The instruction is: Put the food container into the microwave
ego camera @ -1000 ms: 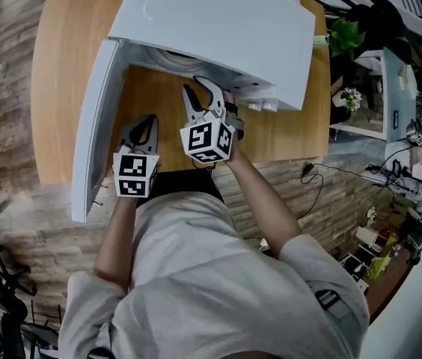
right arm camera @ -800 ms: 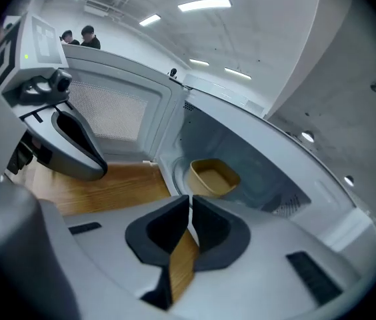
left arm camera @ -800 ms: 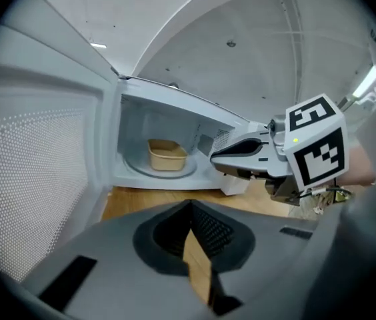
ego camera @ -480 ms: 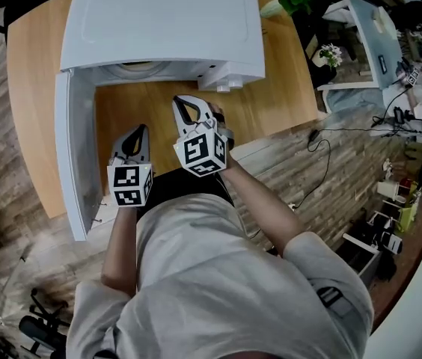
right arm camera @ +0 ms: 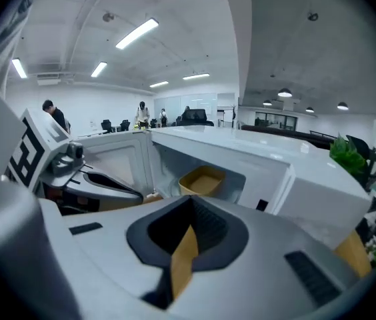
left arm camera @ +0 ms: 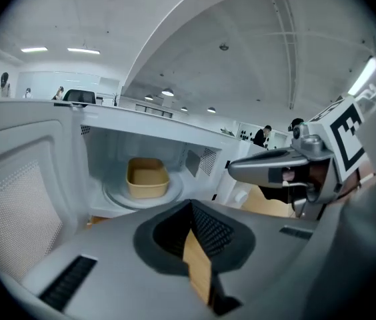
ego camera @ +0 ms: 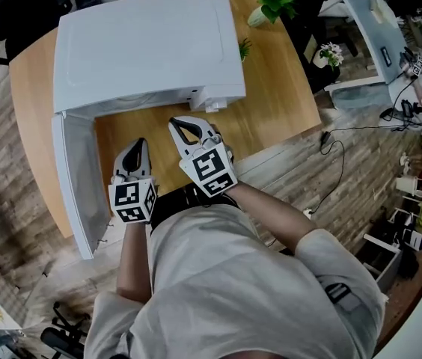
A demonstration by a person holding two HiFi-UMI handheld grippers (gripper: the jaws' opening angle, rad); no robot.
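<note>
- Evidently the food container (left arm camera: 147,177) already sat inside the microwave (ego camera: 147,47), centred on its round turntable (left arm camera: 117,197), so the placing itself looked done.
- The left gripper (left arm camera: 191,205) had its jaws pressed together on nothing. The right gripper (right arm camera: 189,204) was likewise closed and empty. Both hung in front of the opening, probably because the load was released.
- The door (ego camera: 76,178) stood wide open at the left, likely awaiting a push.
- The container was a shallow, round-cornered tan tub with a matte look.
- The microwave shell was smooth white, its door panel finely perforated.
- The tabletop (ego camera: 271,118) showed warm wood grain, and the gripper pads were dark and ribbed.
</note>
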